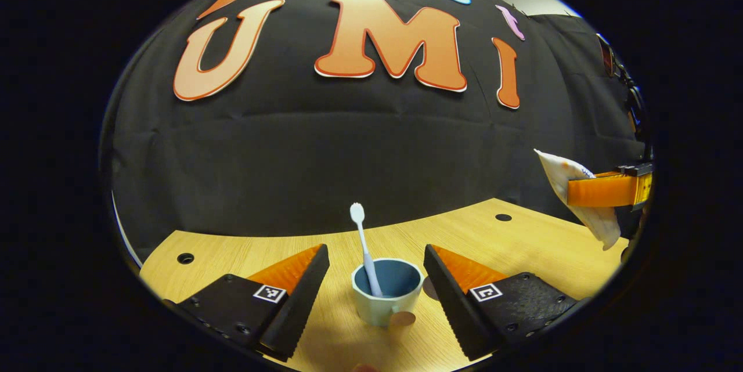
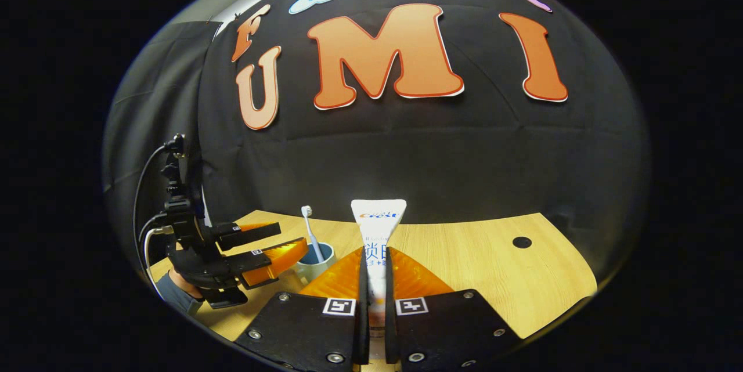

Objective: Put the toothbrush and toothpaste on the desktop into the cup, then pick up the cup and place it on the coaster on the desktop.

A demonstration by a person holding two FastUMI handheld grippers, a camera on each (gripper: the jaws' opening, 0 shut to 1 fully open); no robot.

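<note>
A pale cup (image 1: 385, 302) with a blue inside stands on the wooden desktop (image 1: 522, 244), just ahead of my open left gripper (image 1: 376, 256) and centred between its fingers. A white toothbrush (image 1: 363, 238) stands in the cup, head up. My right gripper (image 2: 375, 256) is shut on a white toothpaste tube (image 2: 377, 227), held upright above the desk. In the left gripper view the tube (image 1: 560, 174) and the right gripper (image 1: 603, 191) hang at the far right. In the right gripper view the cup (image 2: 313, 264), the toothbrush (image 2: 309, 230) and the left gripper (image 2: 255, 253) sit at the left.
A small brown disc (image 1: 430, 288) lies on the desk right of the cup, partly behind a finger. Another brown round piece (image 1: 401, 318) sits at the cup's front. The desktop has small dark holes (image 1: 185, 257) (image 2: 522, 242). A hand (image 2: 177, 291) holds the left gripper.
</note>
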